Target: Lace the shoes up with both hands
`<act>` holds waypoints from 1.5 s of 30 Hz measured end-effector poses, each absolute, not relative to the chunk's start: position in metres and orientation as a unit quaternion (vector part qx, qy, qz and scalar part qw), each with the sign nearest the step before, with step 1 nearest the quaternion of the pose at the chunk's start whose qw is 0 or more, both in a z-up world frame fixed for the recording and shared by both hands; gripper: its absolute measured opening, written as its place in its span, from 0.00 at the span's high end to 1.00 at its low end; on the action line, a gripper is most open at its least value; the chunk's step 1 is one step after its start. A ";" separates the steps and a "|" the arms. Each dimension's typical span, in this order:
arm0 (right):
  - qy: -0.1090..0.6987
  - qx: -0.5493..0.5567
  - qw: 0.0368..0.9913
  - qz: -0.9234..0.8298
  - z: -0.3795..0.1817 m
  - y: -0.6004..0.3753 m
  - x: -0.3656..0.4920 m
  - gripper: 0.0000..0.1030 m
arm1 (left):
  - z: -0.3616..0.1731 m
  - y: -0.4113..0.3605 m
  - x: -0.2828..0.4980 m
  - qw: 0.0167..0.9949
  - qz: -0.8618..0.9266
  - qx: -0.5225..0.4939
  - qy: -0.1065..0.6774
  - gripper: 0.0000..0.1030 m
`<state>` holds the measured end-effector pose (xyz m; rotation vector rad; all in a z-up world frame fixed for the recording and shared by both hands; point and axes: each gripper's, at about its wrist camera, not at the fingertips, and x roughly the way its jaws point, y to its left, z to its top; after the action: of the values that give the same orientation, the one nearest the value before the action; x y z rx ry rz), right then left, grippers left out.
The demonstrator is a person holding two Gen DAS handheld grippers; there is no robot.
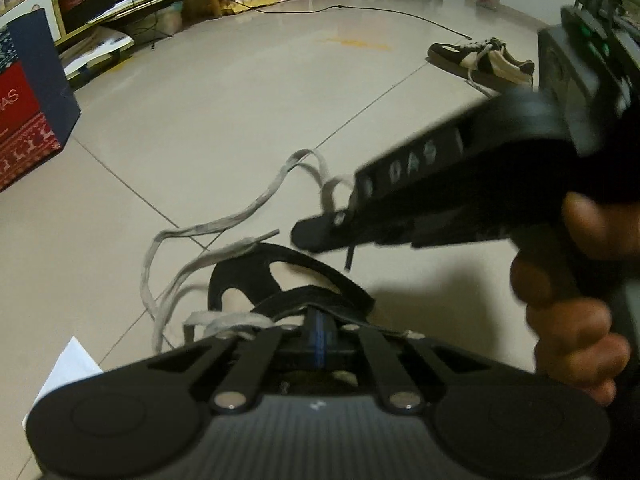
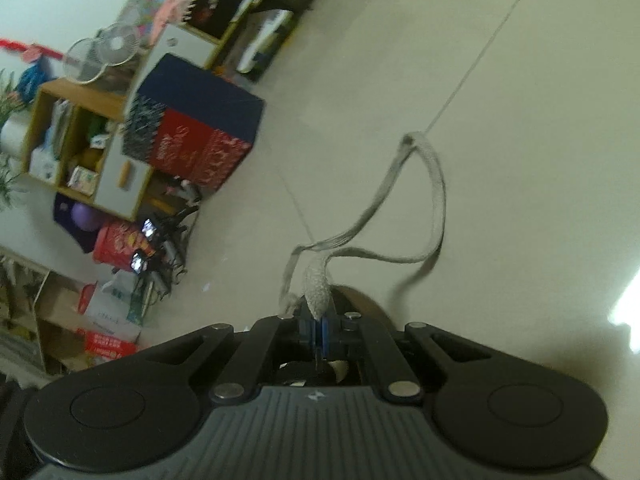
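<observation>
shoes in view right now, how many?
2. One black shoe lies just beyond the left gripper, its grey lace loose on the floor. A second shoe sits far off, upper right. Others may be hidden.

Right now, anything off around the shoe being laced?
Yes. The grey lace sprawls in loose loops across the floor tile beyond the black shoe, and its frayed-looking end is pinched in the right gripper. The second shoe lies far off, its laces trailing.
</observation>
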<state>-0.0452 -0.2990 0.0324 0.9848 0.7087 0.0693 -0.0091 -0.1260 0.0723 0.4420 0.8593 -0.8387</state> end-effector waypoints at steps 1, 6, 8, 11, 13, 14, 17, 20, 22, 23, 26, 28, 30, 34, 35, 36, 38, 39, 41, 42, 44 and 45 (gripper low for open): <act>0.333 0.461 0.821 0.036 0.030 -0.296 -0.045 0.97 | 0.073 -0.125 -0.010 0.802 -0.393 0.205 0.400 0.99; 0.331 0.462 0.821 0.050 0.025 -0.289 -0.046 0.97 | 0.074 -0.125 -0.013 0.802 -0.396 0.211 0.394 0.99; 0.329 0.476 0.814 0.053 0.023 -0.290 -0.044 0.97 | 0.075 -0.126 -0.016 0.801 -0.398 0.220 0.389 0.99; 0.330 0.474 0.815 0.050 0.022 -0.289 -0.044 0.97 | 0.075 -0.126 -0.018 0.802 -0.399 0.228 0.382 0.99; 0.330 0.475 0.814 0.047 0.021 -0.289 -0.044 0.97 | 0.074 -0.125 -0.019 0.804 -0.398 0.227 0.380 0.99; 0.329 0.474 0.815 0.046 0.021 -0.288 -0.045 0.97 | 0.074 -0.125 -0.020 0.805 -0.397 0.225 0.379 0.99; 0.329 0.473 0.816 0.044 0.021 -0.288 -0.044 0.97 | 0.073 -0.126 -0.023 0.806 -0.395 0.232 0.373 0.99; 0.328 0.470 0.819 0.041 0.021 -0.287 -0.044 0.97 | 0.072 -0.130 -0.029 0.806 -0.394 0.256 0.360 0.99; 0.329 0.468 0.820 0.040 0.020 -0.286 -0.043 0.97 | 0.072 -0.132 -0.032 0.806 -0.393 0.268 0.353 0.99; 0.328 0.463 0.822 0.040 0.020 -0.285 -0.043 0.97 | 0.072 -0.132 -0.033 0.806 -0.392 0.270 0.351 0.99; 0.325 0.451 0.830 0.039 0.022 -0.281 -0.042 0.97 | 0.072 -0.132 -0.033 0.807 -0.391 0.271 0.350 0.98; 0.324 0.447 0.833 0.039 0.020 -0.280 -0.042 0.97 | 0.072 -0.131 -0.033 0.807 -0.391 0.270 0.351 0.98; 0.321 0.433 0.841 0.042 0.021 -0.276 -0.042 0.97 | 0.073 -0.130 -0.032 0.807 -0.390 0.269 0.352 0.98; 0.322 0.431 0.841 0.049 0.017 -0.275 -0.043 0.97 | 0.072 -0.128 -0.032 0.810 -0.385 0.263 0.355 0.98; 0.324 0.439 0.837 0.051 0.016 -0.277 -0.043 0.97 | 0.072 -0.128 -0.032 0.811 -0.384 0.262 0.356 0.98; 0.324 0.445 0.833 0.054 0.015 -0.278 -0.044 0.97 | 0.072 -0.129 -0.032 0.811 -0.383 0.261 0.356 0.98; 0.326 0.446 0.831 0.058 0.014 -0.279 -0.043 0.97 | 0.072 -0.130 -0.032 0.811 -0.383 0.264 0.354 0.98; 0.327 0.442 0.833 0.060 0.013 -0.278 -0.043 0.97 | 0.072 -0.131 -0.032 0.811 -0.383 0.265 0.354 0.98; 0.329 0.442 0.832 0.060 0.013 -0.279 -0.041 0.97 | 0.072 -0.131 -0.032 0.811 -0.384 0.267 0.352 0.98; 0.331 0.443 0.831 0.060 0.012 -0.279 -0.040 0.98 | 0.072 -0.131 -0.033 0.811 -0.385 0.269 0.350 0.98; 0.333 0.445 0.829 0.061 0.012 -0.280 -0.040 0.98 | 0.072 -0.131 -0.034 0.811 -0.385 0.273 0.347 0.98; 0.333 0.441 0.831 0.062 0.012 -0.279 -0.040 0.98 | 0.071 -0.132 -0.034 0.811 -0.384 0.272 0.348 0.98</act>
<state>-0.0402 -0.2787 0.0124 0.9363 0.7061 0.1315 -0.0342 -0.1319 0.0714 0.5815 0.7444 -0.8201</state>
